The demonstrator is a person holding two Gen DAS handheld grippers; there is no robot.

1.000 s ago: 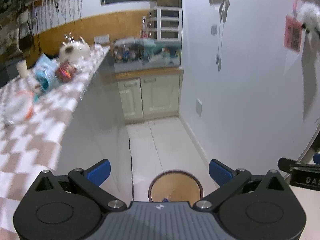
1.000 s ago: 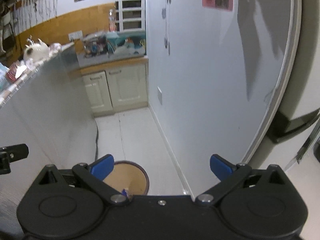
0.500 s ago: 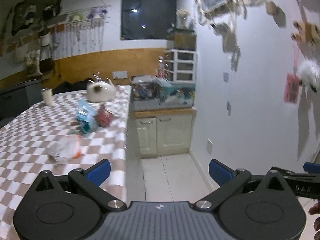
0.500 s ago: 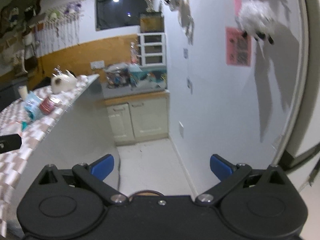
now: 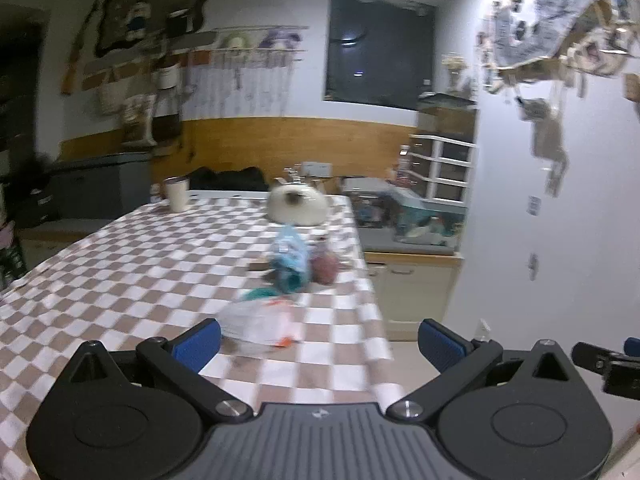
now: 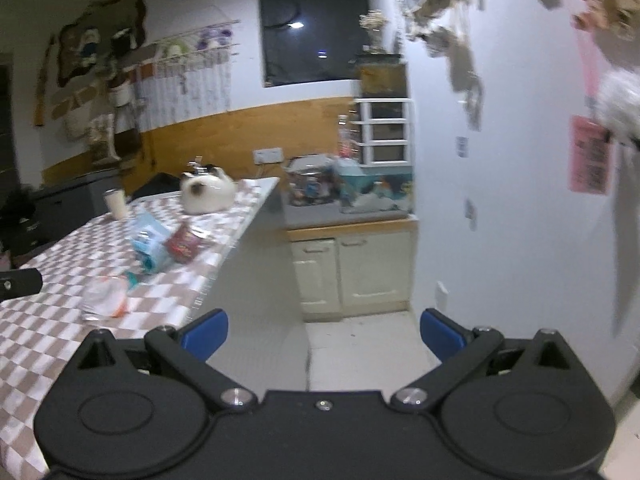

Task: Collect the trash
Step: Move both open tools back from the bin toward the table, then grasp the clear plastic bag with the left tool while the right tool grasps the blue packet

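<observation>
Trash lies on the checkered table [image 5: 132,280]: a clear plastic wrapper with orange trim [image 5: 260,326] [image 6: 105,300], a light blue packet [image 5: 289,256] [image 6: 150,242] and a dark red packet [image 5: 325,270] [image 6: 185,245]. My left gripper [image 5: 319,344] is open and empty, just in front of the clear wrapper near the table's right edge. My right gripper [image 6: 323,334] is open and empty, off the table's corner, over the floor. The bin is out of view.
A white cat-shaped teapot [image 5: 296,202] [image 6: 208,194] and a white cup [image 5: 178,194] [image 6: 116,204] stand at the table's far end. Cream cabinets [image 6: 352,272] with a cluttered counter line the back wall. A white wall [image 6: 520,200] with hanging decorations is at right.
Both grippers have swung up from the bin on the floor toward the table. The trash on the table now sits nearer and more central. Both stay open.
</observation>
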